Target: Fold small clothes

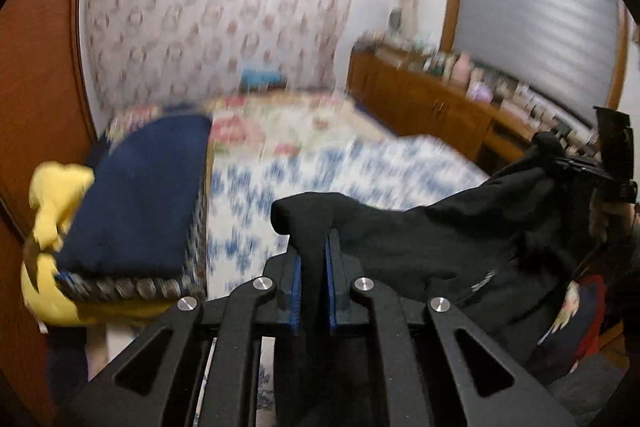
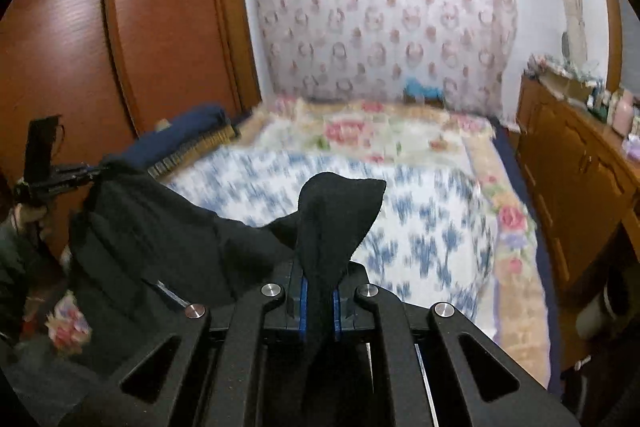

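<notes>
Both tools are clamped tight here: the left gripper [image 1: 316,279] pinches one corner of a soft black fabric garment [image 1: 440,247], and the right gripper [image 2: 320,291] bites down on another corner of it, a peak of cloth poking up past its blue pads. The garment hangs slack between the two, held up in the air above the blue-and-white patterned bedspread [image 2: 420,227], not yet laid flat. By my read, this piece is only lifted and spread; every fold on it is yet to come. On the left side of the bed sits a stack with a neatly folded navy-blue cloth [image 1: 136,195] on top and something yellow [image 1: 52,199] beside it, probably finished items. A brown wooden wardrobe [image 2: 120,27] and a wooden sideboard crowded with bottles [image 1: 440,99] flank the bed, well apart from the action. The bedspread ahead looks free for laying down. Background blur hides finer detail.
</notes>
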A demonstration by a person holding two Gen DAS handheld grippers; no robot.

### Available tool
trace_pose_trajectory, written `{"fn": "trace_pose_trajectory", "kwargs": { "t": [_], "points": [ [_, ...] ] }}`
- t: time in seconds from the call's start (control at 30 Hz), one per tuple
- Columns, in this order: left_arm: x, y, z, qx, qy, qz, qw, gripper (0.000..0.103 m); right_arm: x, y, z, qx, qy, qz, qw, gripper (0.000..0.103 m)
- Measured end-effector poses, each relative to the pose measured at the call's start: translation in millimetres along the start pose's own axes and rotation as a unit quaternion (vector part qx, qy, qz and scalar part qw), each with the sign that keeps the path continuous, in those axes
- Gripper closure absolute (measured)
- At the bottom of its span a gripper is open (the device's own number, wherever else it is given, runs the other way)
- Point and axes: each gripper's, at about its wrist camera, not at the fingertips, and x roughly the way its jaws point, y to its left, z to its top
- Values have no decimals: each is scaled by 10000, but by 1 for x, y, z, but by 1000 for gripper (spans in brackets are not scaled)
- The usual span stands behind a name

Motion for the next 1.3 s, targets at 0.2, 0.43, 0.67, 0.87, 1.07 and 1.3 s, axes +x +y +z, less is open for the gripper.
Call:
{"fn": "trace_pose_trajectory", "kwargs": {
  "t": [0.2, 0.43, 0.67, 0.87, 1.07, 1.3],
  "points": [
    [-76, -11, 56, 137, -1019, -108, 9946, 93, -87, 42, 59, -555, -848, 24, 9948, 95],
    [-143, -7, 108, 281, -1881, 166, 9816, 93, -175, 74, 122, -1013, -1742, -188, 9793, 95],
    [-178, -5, 127, 463, -2332, 393, 9705, 93, -203, 89, 138, -1161, -1993, -401, 9722, 95],
    [-184, -1, 126, 463, -2464, 445, 9670, 93, -205, 101, 126, -1187, -2004, -466, 9714, 95],
    [-188, -2, 126, 434, -2499, 425, 9664, 93, -204, 99, 118, -1214, -2023, -533, 9703, 95],
    [-137, 2, 121, 334, -1987, 442, 9785, 93, -157, 84, 117, -1081, -1470, -670, 9809, 95]
  ]
}}
